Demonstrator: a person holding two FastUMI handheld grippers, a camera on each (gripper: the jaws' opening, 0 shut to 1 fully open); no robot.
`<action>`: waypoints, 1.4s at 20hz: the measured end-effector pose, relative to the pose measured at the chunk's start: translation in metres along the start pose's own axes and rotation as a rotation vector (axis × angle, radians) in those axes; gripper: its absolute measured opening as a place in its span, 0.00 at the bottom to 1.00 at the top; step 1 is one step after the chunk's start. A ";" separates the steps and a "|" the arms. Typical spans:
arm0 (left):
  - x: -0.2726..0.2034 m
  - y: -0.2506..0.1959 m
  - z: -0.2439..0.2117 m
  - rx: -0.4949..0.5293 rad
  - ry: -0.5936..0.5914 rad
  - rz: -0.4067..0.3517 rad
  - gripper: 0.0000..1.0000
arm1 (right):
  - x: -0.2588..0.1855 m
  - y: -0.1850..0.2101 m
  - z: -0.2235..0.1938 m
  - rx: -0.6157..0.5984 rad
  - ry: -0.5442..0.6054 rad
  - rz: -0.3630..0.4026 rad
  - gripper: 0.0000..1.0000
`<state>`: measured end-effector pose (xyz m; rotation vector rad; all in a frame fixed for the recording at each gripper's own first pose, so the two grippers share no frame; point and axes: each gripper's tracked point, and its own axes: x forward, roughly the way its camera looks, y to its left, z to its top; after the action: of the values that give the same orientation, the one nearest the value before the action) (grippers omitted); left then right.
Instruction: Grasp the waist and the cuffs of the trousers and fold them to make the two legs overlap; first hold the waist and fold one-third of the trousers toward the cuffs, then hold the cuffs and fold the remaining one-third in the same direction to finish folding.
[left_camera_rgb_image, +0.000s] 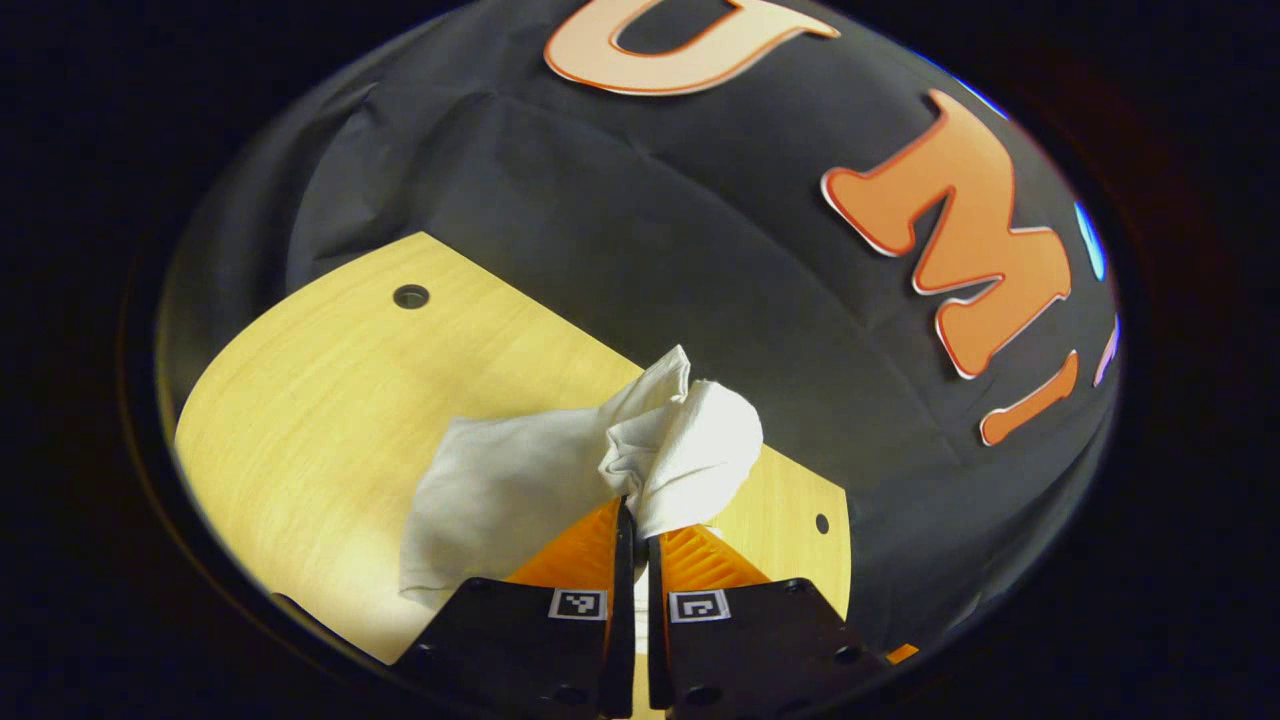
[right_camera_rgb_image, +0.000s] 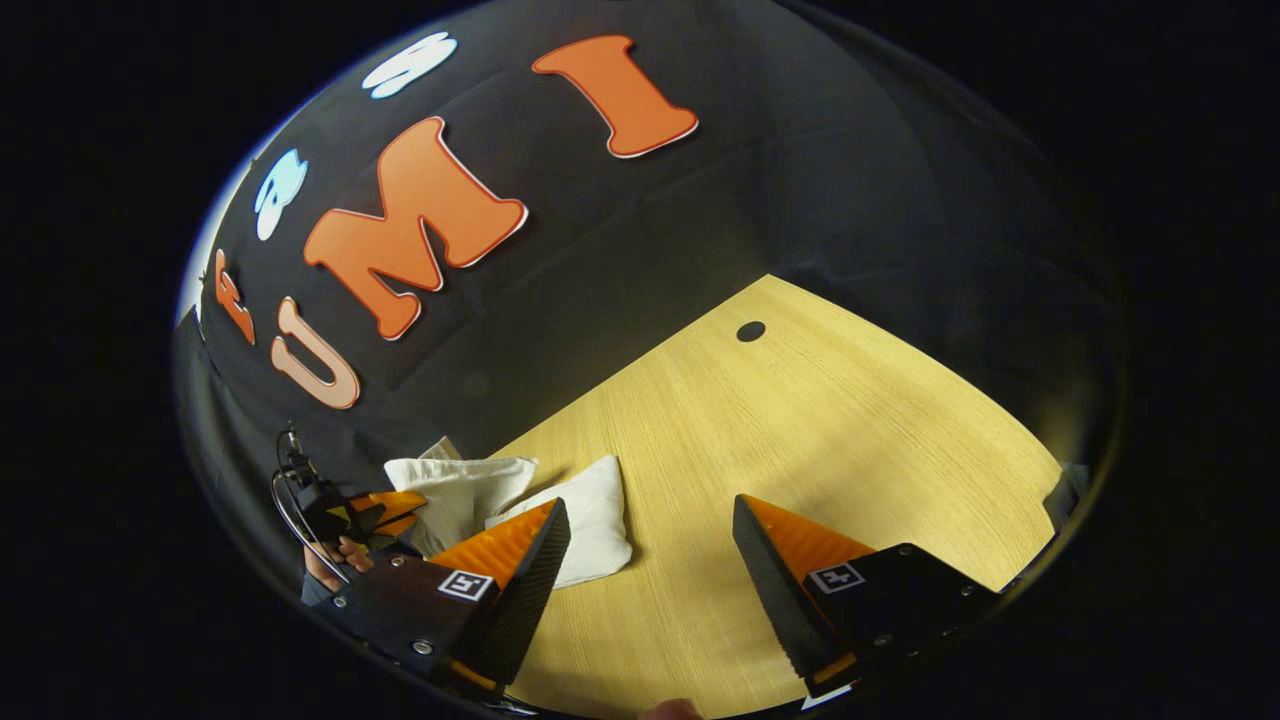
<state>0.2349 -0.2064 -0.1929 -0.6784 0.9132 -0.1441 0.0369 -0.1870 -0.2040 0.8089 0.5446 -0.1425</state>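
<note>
Left gripper (left_camera_rgb_image: 640, 520), 6 o'clock in left gripper view: fingers pressed together on bunched white trousers (left_camera_rgb_image: 560, 470), lifted over wooden table (left_camera_rgb_image: 300, 420) | right gripper (right_camera_rgb_image: 650, 525), 6 o'clock in right gripper view: fingers wide apart, holding nothing | trousers at 8 o'clock there, left gripper just beside them.

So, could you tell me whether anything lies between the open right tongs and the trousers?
Nothing visible does. Bare table lies between the right tongs and the trousers, which sit beside their left finger. The left tongs already grip the cloth.
</note>
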 end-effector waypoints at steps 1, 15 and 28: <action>0.000 -0.007 -0.005 0.011 0.008 -0.007 0.09 | 0.000 -0.005 0.002 0.006 -0.003 -0.004 0.98; 0.001 -0.097 -0.034 0.248 0.002 -0.107 0.09 | -0.022 0.014 -0.015 -0.179 -0.029 0.009 0.98; -0.039 -0.098 -0.050 0.480 0.049 -0.266 0.76 | -0.019 0.072 -0.029 -0.340 -0.020 0.110 0.98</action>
<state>0.1884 -0.2919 -0.1288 -0.3459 0.7916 -0.5997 0.0318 -0.1184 -0.1641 0.5042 0.4871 0.0433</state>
